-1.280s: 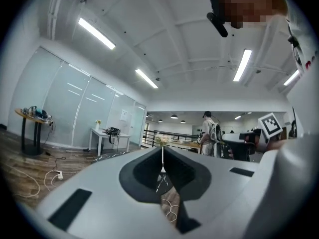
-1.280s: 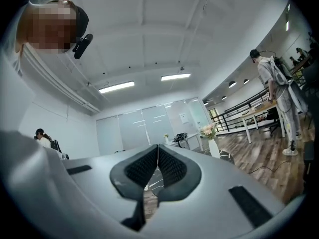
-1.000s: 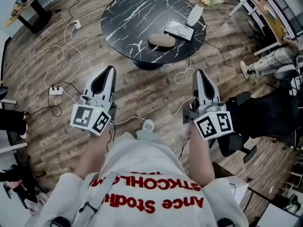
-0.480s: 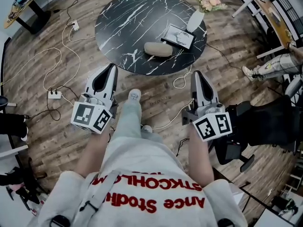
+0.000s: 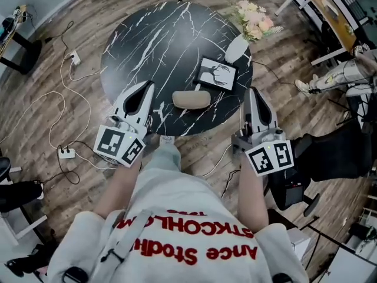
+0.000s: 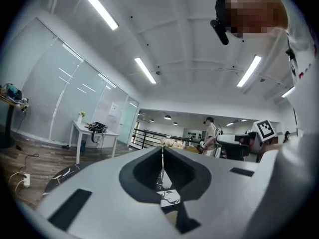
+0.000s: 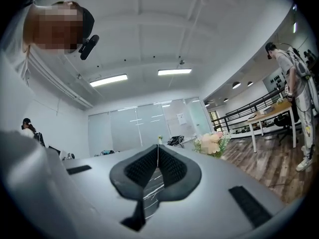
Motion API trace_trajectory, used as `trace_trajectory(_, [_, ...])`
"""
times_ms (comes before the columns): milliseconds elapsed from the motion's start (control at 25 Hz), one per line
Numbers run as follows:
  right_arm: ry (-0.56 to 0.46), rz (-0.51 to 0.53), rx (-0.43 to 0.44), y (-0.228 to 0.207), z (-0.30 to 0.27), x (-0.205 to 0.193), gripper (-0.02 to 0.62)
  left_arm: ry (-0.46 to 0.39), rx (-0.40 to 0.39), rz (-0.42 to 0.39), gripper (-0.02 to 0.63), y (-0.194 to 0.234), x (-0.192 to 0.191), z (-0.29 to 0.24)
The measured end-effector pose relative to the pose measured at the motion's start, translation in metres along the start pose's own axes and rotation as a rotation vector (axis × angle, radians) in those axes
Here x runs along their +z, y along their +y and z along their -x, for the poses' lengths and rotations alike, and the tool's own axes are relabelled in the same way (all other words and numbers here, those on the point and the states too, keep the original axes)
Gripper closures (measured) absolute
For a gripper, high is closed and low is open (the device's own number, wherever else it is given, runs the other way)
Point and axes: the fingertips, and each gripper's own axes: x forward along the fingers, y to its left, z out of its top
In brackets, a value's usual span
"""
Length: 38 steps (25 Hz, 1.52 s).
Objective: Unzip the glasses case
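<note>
The person is walking up to the round black marble table (image 5: 135, 40), so both grippers, well short of it a moment ago, are now arriving at its near edge. The left gripper (image 5: 143, 94) and the right gripper (image 5: 255, 99) are each carrying their jaws pressed together, pinching nothing. The beige glasses case (image 5: 191, 99) is lying between them on the table, apparently still zipped, its contents unseen, so the unzipping is only now coming within reach. The white vase (image 5: 237, 49) is holding flowers (image 5: 254, 23).

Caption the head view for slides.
Jaws shut, the left gripper and right gripper hover at the edge of the black marble table holding a tan glasses case.
</note>
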Motion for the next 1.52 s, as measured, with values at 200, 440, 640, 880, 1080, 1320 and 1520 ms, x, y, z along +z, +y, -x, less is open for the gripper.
trace_trajectory(200, [0.0,0.011,-0.061,-0.015,-0.051,-0.006,0.578,0.012,-0.134,-0.025,0.591,0.025,0.005,-0.057])
trace_trajectory(440, [0.073,0.009,-0.094,-0.036,-0.082,-0.034,0.578,0.045,-0.202,-0.008,0.591,0.044,-0.008,-0.095])
trace_trajectory(640, [0.184,0.001,-0.111,-0.061,-0.086,-0.075,0.578,0.124,-0.237,0.089,0.591,0.047,-0.048,-0.109])
trace_trajectory(880, [0.382,0.003,-0.078,-0.085,-0.078,-0.147,0.578,0.273,-0.275,0.075,0.591,0.032,-0.116,-0.126])
trace_trajectory(1080, [0.645,-0.009,0.038,-0.092,-0.058,-0.23,0.578,0.372,-0.418,0.043,0.591,0.007,-0.172,-0.135])
trace_trajectory(1320, [0.861,0.031,0.113,-0.093,-0.029,-0.302,0.577,0.522,-0.579,-0.018,0.591,-0.017,-0.239,-0.139])
trace_trajectory(1520, [1.025,0.085,0.215,-0.083,-0.013,-0.342,0.457,0.739,-0.663,-0.021,0.477,-0.027,-0.295,-0.131])
